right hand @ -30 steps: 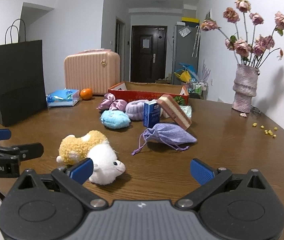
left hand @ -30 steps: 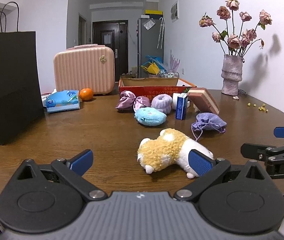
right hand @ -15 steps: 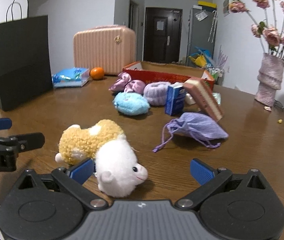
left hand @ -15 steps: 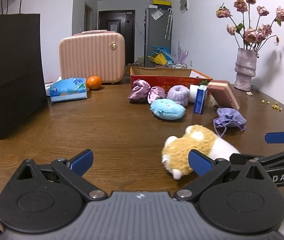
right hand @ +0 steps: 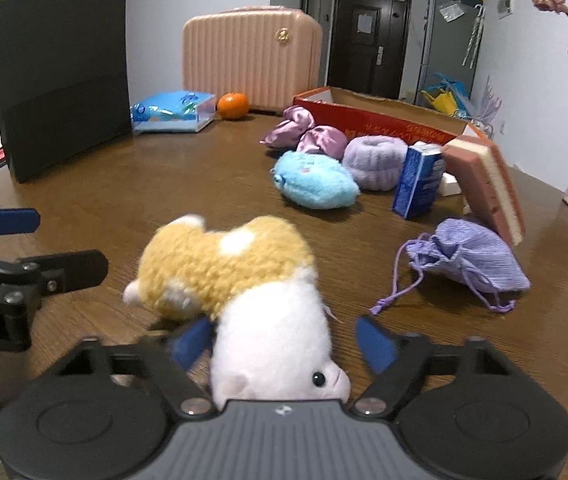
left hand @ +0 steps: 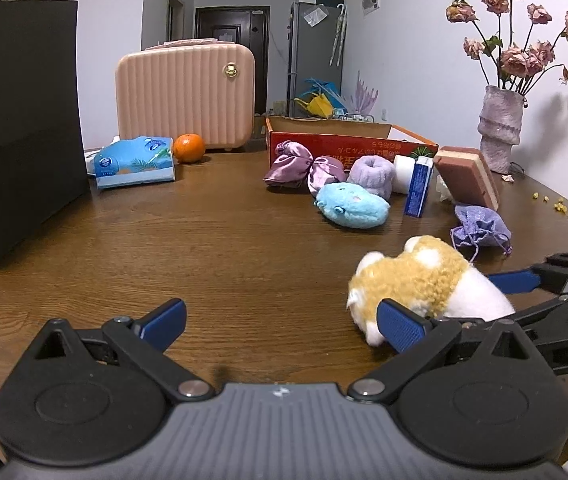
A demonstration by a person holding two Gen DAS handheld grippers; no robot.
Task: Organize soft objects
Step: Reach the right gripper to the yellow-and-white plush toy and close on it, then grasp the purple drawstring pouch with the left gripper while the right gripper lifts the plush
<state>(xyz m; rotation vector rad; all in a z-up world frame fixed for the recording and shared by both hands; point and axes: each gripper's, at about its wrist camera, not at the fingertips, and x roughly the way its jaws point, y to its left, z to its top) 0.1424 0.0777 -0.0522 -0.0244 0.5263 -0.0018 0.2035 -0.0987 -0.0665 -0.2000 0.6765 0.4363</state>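
Straddling the white head end of the plush toy (right hand: 240, 280), the right gripper (right hand: 284, 344) has a blue finger on either side of the soft body, the jaws spread with a visible gap on the right side, so it brackets the toy without pinching it yet. That placement looks chosen for a grip across the toy's narrow width, where the stuffing will squash and hold. The toy lies on its side on the wooden table (right hand: 124, 200), near the front edge, its tan fleece back pointing away towards the far clutter.

The left gripper (left hand: 280, 320) hangs wide apart and holds nothing; it sits low over bare wood just left of the toy, its right finger (left hand: 400, 326) close beside the tan end, probably ready to steady or take the toy.

Farther out, the other soft things cluster to the right: a lilac drawstring pouch (right hand: 472, 260) near the toy, a blue plush (right hand: 314, 182), a purple fuzzy ring (right hand: 376, 160) and satin scrunchies (right hand: 304, 134) against the red cardboard box (right hand: 384, 122). The box sits open behind them, a likely destination, though nothing confirms it. A small blue carton (right hand: 418, 182) and a pink sponge (right hand: 488, 188) lean among them.

Far left stand a black paper bag (left hand: 20, 120), a tissue pack (left hand: 134, 162), an orange (left hand: 189, 148) and a pink case (left hand: 186, 94); a vase of dried roses (left hand: 502, 128) is far right.
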